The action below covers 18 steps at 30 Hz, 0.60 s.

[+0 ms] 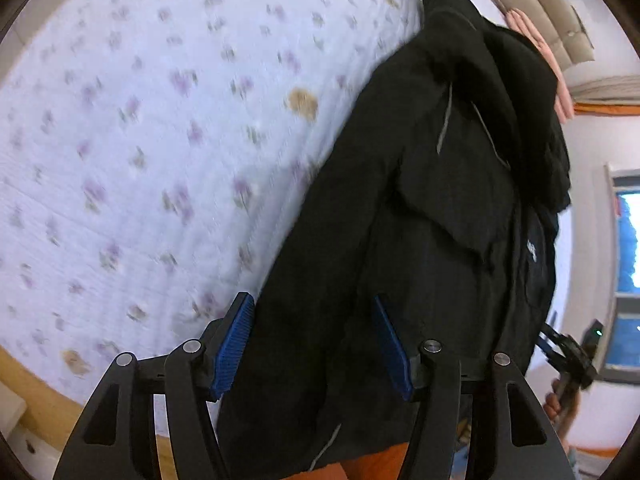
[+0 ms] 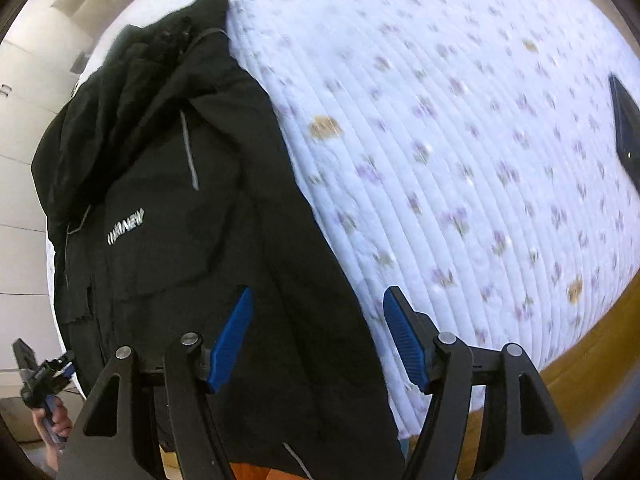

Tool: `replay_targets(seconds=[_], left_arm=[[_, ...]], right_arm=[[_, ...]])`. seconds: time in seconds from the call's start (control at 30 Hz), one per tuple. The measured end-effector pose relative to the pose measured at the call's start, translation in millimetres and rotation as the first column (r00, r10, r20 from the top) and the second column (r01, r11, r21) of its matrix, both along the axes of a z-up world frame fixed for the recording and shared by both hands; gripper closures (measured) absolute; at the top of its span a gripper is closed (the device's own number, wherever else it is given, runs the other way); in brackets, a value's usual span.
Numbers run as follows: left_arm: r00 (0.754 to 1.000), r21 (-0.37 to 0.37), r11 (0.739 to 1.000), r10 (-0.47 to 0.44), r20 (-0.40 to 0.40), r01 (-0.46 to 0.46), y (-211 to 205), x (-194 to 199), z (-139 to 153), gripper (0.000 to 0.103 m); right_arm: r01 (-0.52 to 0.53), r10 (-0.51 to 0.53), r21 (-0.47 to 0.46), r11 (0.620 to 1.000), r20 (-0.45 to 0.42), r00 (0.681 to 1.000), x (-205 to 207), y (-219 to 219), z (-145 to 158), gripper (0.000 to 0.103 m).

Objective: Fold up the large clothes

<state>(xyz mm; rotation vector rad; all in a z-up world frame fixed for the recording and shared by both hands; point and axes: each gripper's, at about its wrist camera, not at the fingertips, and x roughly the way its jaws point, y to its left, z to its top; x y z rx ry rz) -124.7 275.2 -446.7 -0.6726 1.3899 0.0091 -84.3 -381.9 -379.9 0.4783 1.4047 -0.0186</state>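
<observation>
1. The bed (image 1: 120,140) is the largest thing in view. Its pale quilted cover with small purple flowers and a few tan patches fills most of both wrist views, and a wooden frame edge (image 2: 580,344) shows along its near side.
2. The black jacket (image 1: 420,220) lies lengthwise on the cover near one side of the bed, roughly folded along its length, the hood end bunched at the far side and the hem toward the cameras. Thin grey stripes and a small white logo (image 2: 125,233) mark its front.
3. It looks thick and soft, likely moderately heavy, with a smooth shell that may slide on itself; layers could slip apart if only the top one is pinched. A firm hold on the hem corners or the shoulder seams, through all layers, seems best.
4. The left gripper (image 1: 314,344) hangs over the hem end with its jaws spread wide, holding nothing; cloth shows between the blue pads, but they do not close on it.
5. The right gripper (image 2: 318,338) is likewise released, one finger over the jacket's edge and the other over the cover.
6. A dark flat object (image 2: 626,128) lies on the bed well apart from the jacket.
</observation>
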Motion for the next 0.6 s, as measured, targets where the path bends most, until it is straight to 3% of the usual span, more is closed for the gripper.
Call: replay_targets(seconds=[0.2,0.3,0.33,0.47,0.6], left_arm=[[0.999,-0.072,0.996,-0.040,0.034,0.043,-5,-10,-3,0.042],[0.996,-0.077,0.994,-0.077,0.037,0.080,-15,-12,-4,0.064],[0.995,-0.078,0.992,-0.096,0.032,0.099,-16,-15,-5,0.066],[0.993,-0.096,0.988,-0.117,0.013,0.117,-20,-22,-6,0.067],[0.992,-0.112,0.986,-0.123,-0.025,0.120,-28,-30,-10,0.055]], right_arm=[[-0.022,0.030,0.114,0.993,-0.067,0.997,-24,-8,-26,0.031],[-0.065,0.074,0.143,0.988,-0.061,0.995,-35,-1,-30,0.031],[-0.089,0.098,0.134,0.987,-0.063,0.993,-37,2,-30,0.031],[-0.180,0.192,0.130,0.975,-0.090,0.977,-46,8,-32,0.031],[-0.249,0.266,0.137,0.959,-0.121,0.956,-54,16,-34,0.030]])
